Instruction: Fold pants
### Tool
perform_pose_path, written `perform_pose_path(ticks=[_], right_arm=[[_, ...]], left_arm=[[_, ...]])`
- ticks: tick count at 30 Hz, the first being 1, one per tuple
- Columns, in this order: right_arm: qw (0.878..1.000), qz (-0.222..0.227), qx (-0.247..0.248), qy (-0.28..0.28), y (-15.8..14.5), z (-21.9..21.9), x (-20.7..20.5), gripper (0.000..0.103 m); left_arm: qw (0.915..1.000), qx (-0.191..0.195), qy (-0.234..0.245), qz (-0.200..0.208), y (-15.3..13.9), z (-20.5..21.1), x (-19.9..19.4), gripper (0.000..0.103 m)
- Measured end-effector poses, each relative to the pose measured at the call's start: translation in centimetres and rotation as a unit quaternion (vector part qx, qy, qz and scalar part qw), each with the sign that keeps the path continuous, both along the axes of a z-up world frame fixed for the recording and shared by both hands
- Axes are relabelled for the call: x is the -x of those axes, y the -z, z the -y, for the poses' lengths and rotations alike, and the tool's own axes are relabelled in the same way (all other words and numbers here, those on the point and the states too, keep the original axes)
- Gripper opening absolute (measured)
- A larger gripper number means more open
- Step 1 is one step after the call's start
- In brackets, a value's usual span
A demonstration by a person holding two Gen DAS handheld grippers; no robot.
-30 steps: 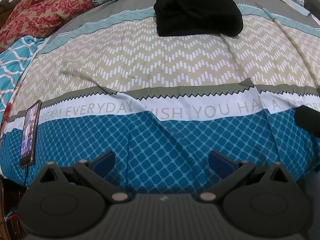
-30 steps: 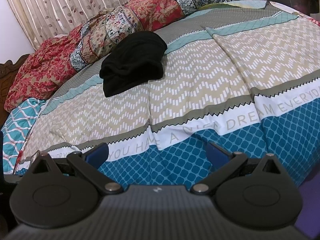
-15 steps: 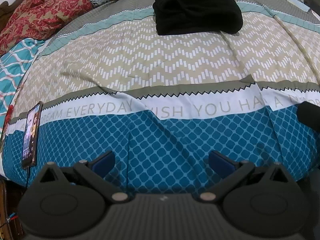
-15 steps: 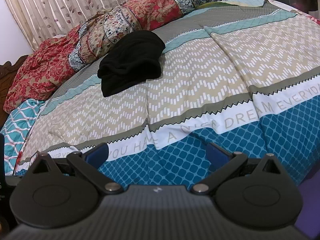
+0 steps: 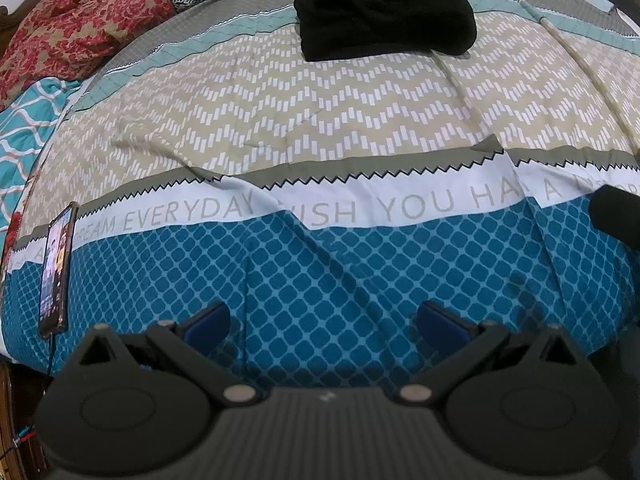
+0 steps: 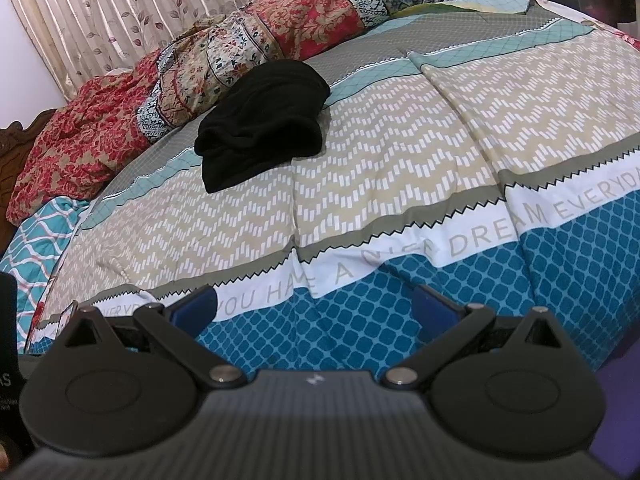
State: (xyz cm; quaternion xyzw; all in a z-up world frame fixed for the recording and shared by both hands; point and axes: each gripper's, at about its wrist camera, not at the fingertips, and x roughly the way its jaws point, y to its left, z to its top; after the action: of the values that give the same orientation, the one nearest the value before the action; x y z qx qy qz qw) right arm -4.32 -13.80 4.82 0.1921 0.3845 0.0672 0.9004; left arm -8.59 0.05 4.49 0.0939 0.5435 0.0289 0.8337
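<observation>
The black pants [image 5: 384, 12] lie in a folded bundle on the far part of the bed, on the grey and beige stripes; they also show in the right wrist view [image 6: 260, 120]. My left gripper [image 5: 324, 320] is open and empty, low over the blue patterned front edge of the bedspread, far from the pants. My right gripper [image 6: 316, 304] is open and empty too, over the same front edge, with the pants well ahead and to the left.
The striped bedspread [image 5: 320, 128] covers the bed. A phone [image 5: 54, 276] lies at its left edge. Red and patterned quilts [image 6: 120, 120] are piled along the far side, with a curtain [image 6: 120, 8] behind. A dark shape [image 5: 616, 220] intrudes at the right edge.
Both views have shifted slightly: the pants sit a little higher in the left view and a little further left in the right view. Both grippers stay open.
</observation>
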Motion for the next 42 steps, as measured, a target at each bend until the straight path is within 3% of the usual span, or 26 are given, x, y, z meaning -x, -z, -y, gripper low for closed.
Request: perform_pose_path(ticks=[42], right_arm=[[1.0, 0.002, 0.004, -0.002, -0.25, -0.24, -0.09, 0.103]], left_arm=[[0.9999, 0.006, -0.003, 0.01, -0.93, -0.17, -0.09, 0.103]])
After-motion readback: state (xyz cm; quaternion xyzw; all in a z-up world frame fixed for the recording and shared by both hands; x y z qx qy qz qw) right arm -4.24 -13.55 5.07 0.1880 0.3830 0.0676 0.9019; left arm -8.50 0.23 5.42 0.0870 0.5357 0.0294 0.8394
